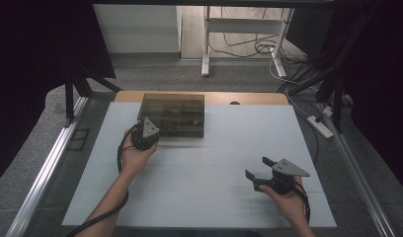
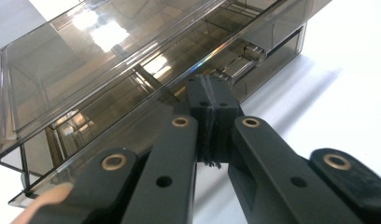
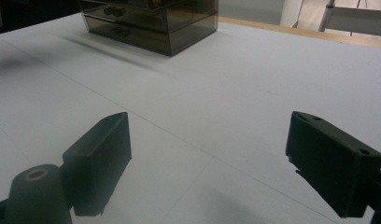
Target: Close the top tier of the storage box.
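Your left gripper [image 1: 151, 134] is at the near left corner of the smoked transparent drawer organizer [image 1: 174, 114], which stands at the far left of the white table surface [image 1: 214, 173]. In the left gripper view, the jaws are closed pad to pad, with nothing visibly held, directly in front of a drawer handle [image 2: 242, 58]. Your right gripper [image 1: 256, 170] hovers at the near right, jaws wide apart and empty. No legible brand, label or writing appears on the organizer.

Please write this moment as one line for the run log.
left gripper: shut, at drawer box front | right gripper: open, above table
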### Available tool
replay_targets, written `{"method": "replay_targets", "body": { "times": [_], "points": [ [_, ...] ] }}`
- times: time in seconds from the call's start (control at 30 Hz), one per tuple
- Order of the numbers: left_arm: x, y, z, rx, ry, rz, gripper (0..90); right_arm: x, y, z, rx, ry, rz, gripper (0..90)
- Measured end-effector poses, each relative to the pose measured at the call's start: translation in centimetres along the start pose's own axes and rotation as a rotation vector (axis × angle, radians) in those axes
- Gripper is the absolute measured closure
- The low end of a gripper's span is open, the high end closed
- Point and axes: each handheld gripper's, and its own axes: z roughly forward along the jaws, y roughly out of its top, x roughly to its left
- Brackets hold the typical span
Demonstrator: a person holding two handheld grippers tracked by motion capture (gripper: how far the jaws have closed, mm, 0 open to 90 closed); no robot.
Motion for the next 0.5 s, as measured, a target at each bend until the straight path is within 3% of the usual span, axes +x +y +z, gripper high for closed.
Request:
{"method": "replay_targets", "body": {
  "times": [0.5],
  "points": [
    [0.35,0.31,0.37,0.005,0.006,-0.002,90.0,-0.01,-0.01,-0.01,0.000,0.001,0.001,13.8]
  ]
}}
